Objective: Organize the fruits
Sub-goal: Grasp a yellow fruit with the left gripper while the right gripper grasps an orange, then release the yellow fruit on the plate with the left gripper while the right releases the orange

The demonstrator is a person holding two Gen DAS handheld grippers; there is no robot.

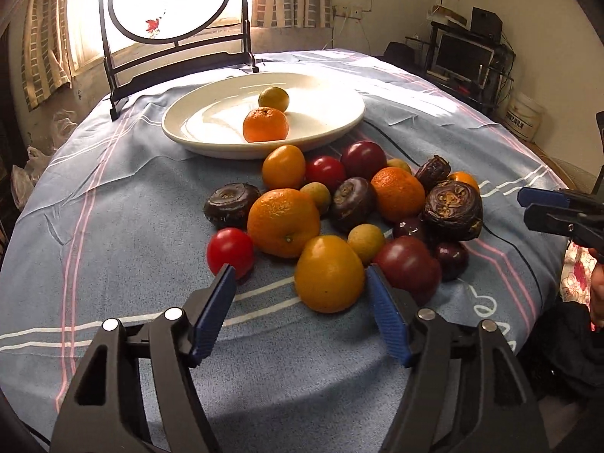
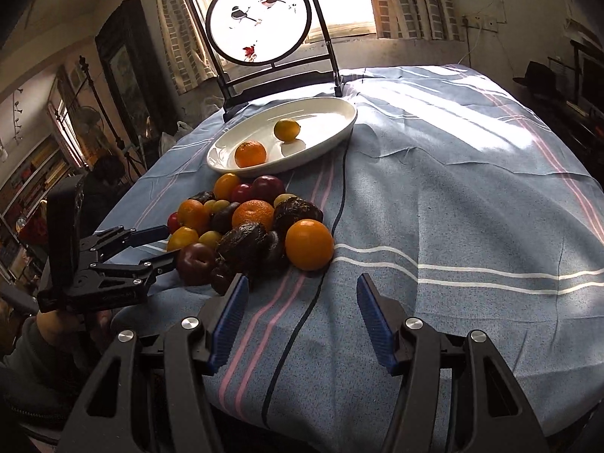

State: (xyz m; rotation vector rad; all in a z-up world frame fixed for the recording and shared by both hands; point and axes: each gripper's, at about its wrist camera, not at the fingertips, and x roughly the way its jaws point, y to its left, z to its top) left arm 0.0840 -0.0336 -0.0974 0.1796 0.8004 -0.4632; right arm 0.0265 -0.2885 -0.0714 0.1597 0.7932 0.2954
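Observation:
A pile of fruits lies on the blue cloth: oranges, red tomatoes, dark plums, brown water chestnuts and small yellow-green fruits. My left gripper (image 1: 300, 273) is open, its jaws on either side of a yellow-orange fruit (image 1: 328, 273) at the pile's near edge, without gripping it. A red tomato (image 1: 230, 251) sits by its left finger. The white oval plate (image 1: 196, 128) behind the pile holds a mandarin (image 1: 265, 124) and a small yellow-green fruit (image 1: 274, 99). My right gripper (image 2: 302, 283) is open and empty, just short of an orange (image 2: 309, 244). The plate (image 2: 332, 134) also shows there.
A black-framed round bird screen (image 1: 170, 0) stands at the table's far edge behind the plate. A thin dark cable (image 2: 339, 196) runs across the cloth past the pile. The left gripper (image 2: 162, 249) reaches into the pile's left side in the right wrist view.

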